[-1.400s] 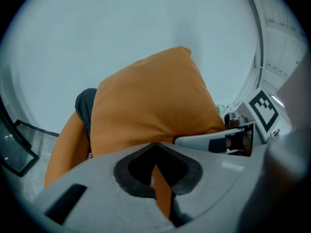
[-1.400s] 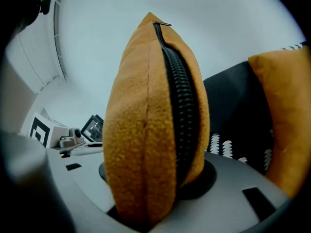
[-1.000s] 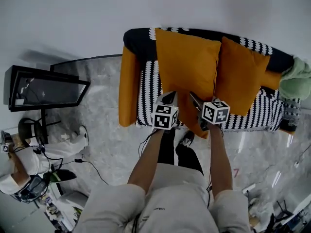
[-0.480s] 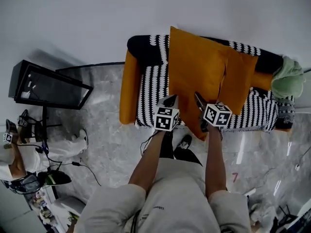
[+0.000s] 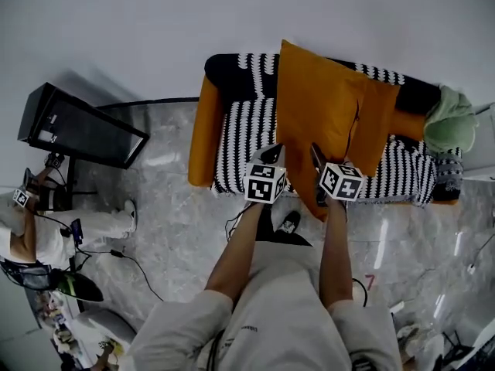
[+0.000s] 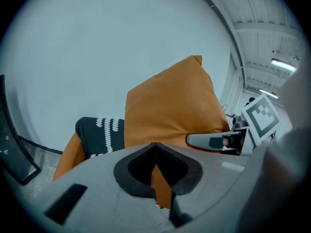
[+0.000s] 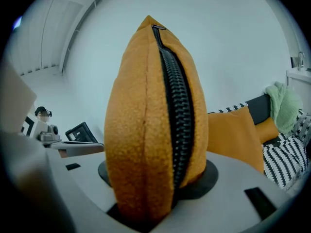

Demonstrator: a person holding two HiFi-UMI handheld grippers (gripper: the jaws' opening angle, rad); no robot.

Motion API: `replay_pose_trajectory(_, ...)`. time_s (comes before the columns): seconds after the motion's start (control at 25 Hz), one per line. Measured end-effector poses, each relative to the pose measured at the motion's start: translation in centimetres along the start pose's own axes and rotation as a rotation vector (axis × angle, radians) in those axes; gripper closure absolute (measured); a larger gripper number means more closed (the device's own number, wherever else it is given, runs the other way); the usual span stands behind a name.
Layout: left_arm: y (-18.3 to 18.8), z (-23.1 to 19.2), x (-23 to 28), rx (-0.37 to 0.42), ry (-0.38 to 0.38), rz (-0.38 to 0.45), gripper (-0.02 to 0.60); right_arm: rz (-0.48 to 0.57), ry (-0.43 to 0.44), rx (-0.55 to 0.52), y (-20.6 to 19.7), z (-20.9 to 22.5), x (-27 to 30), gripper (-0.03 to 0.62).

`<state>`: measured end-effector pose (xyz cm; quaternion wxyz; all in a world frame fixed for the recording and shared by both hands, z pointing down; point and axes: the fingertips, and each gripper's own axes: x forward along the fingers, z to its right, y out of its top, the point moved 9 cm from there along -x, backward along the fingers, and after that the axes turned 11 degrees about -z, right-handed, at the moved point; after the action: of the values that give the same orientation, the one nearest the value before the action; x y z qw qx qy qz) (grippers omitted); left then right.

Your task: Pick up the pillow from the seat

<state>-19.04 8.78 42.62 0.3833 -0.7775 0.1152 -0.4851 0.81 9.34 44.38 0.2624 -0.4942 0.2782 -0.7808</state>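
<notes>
Standing at the front of the striped sofa [image 5: 246,134], the person holds one gripper in each hand, and both are clamped on the same big orange pillow [image 5: 317,107]. The left gripper [image 5: 271,154] has its jaws pinched down on a thin edge of the pillow; in the left gripper view only a narrow sliver of orange cloth [image 6: 160,186] shows between them. The right gripper [image 5: 315,153] bites the fat side seam. In the right gripper view the pillow [image 7: 141,130] bulges out of the jaws, with its black zipper [image 7: 177,110] running straight up the middle.

The pillow stands on edge at twelve o'clock from the person, raised off the seat. Its top corner reaches above the sofa back, and its bottom corner hangs down past the front of the seat between the two grippers.

A second orange pillow [image 5: 379,130] leans on the sofa back at one o'clock, just behind the held one and partly covered by it. A crumpled green blanket [image 5: 447,120] sits on the far end of the sofa at two o'clock. Off at ten o'clock a dark framed screen [image 5: 81,126] stands on the marble floor [image 5: 170,207], and another person [image 5: 35,234] sits at about eight o'clock beside loose cables.
</notes>
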Motion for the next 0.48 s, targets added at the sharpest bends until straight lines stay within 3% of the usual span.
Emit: replay_pose_trajectory(0.48,0.4,2.6,-2.5,0.036,-0.038,0.032,0.572,0.029,-0.052,-0.001,-1.3,-1.1,-4.0,0.385)
